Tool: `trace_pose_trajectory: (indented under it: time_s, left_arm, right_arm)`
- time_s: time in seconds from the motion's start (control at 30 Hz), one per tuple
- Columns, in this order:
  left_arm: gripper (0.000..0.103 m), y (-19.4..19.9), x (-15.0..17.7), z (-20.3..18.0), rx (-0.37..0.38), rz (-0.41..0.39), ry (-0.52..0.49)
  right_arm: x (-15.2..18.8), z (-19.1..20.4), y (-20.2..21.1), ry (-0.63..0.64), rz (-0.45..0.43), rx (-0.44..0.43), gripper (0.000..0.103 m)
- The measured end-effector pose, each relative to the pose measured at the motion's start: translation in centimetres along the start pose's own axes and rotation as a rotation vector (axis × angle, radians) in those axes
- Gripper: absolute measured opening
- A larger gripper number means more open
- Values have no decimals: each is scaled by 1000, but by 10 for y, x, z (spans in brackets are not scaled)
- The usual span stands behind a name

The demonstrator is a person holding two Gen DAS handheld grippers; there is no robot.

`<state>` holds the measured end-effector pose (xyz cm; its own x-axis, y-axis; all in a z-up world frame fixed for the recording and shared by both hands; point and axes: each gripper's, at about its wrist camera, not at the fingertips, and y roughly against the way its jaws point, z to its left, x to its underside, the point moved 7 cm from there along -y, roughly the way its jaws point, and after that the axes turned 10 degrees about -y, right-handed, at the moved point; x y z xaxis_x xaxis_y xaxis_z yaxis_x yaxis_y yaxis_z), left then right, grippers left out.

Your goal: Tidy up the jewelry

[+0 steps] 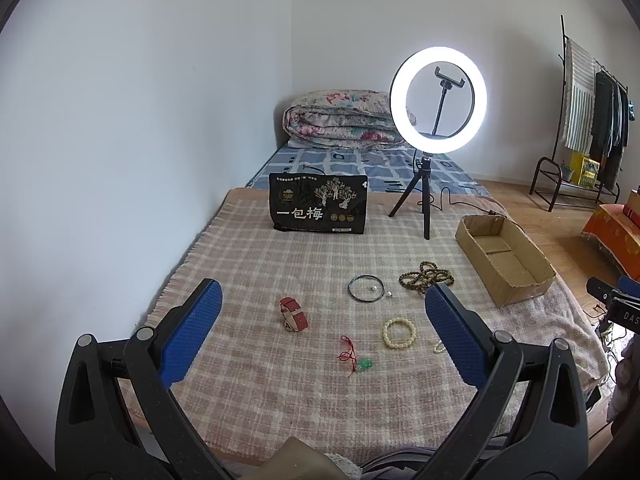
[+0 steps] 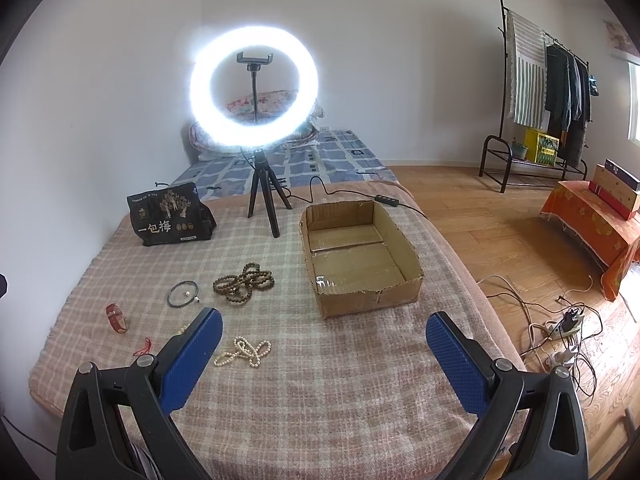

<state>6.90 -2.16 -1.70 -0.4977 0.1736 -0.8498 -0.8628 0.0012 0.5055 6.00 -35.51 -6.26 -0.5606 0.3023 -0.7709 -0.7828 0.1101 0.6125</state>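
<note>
I judged the job barely begun: the cardboard box lay empty on the plaid blanket covering the bed, and every piece was still outside it. Taking the box as landmark, the dark wooden bead strand lay bunched just to its left, the thin black bangle further left, and the red watch further still. The cream pearl necklace lay looped nearer to me than the box, beside one finger of my right hand-held gripper. The cream bead bracelet and the red cord with a green pendant sat well apart from the box, in front of my left hand-held gripper. Both tools hovered wide apart, holding nothing. The box's long axis ran away from me toward the ring light, its open top facing up.
</note>
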Motion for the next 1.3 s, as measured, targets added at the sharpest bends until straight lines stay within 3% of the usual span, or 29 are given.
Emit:
trace_pose_trajectory:
  time_s: [0.67,1.0,1.3]
  left_arm:
    - [103,-63,28,32,-22,75,26]
    - [103,-109,58,62,-18,163,53]
    - [96,-151,98,66,52,279,80]
  right_arm:
    - [8,6,-51,43,42,19,103]
    - [15,19,-83,108,36,-28,103]
    - [38,35,-126,181,176,-104,103]
